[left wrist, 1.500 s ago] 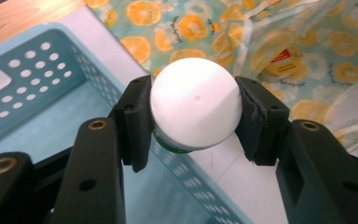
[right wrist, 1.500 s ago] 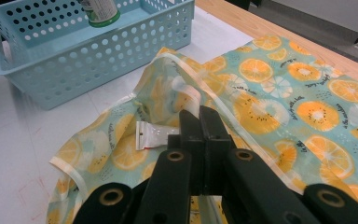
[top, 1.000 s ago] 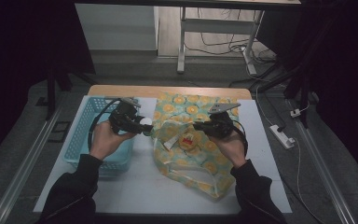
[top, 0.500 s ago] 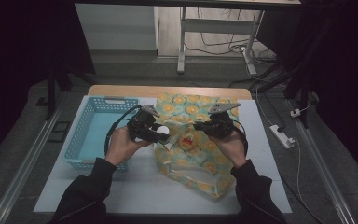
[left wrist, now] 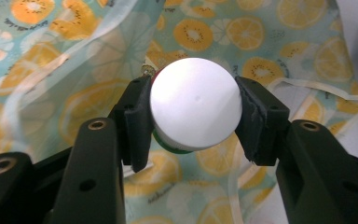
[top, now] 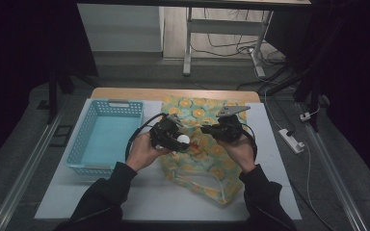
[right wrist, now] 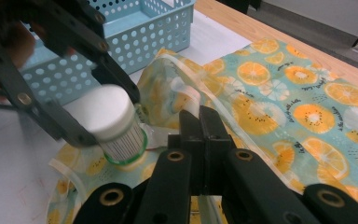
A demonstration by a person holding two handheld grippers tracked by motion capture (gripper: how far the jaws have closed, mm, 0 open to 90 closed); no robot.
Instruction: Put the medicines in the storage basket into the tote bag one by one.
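Note:
A small bottle (left wrist: 195,109) with a white cap, a barcode label and a green base sits between the jaws of my left gripper (left wrist: 193,116), which is shut on it. In the high view the left gripper (top: 178,140) holds the bottle (top: 183,140) at the left edge of a fruit-print bag (top: 207,166) lying flat on the table. My right gripper (right wrist: 200,122) is shut on the bag's rim (right wrist: 182,100) and holds it lifted. The bottle (right wrist: 117,125) hangs just left of that raised rim. In the high view the right gripper (top: 207,130) is over the bag's middle.
A light blue perforated basket (top: 94,144) stands to the left of the bag, and shows behind the bottle as a basket (right wrist: 135,32) in the right gripper view. The white table top (top: 139,202) runs to a wooden strip (top: 173,93) at the back. A power strip (top: 294,140) lies on the floor at right.
The left gripper has carried the bottle rightward from over the basket to the bag's left edge and slightly down. The right gripper has stayed in place on the bag.

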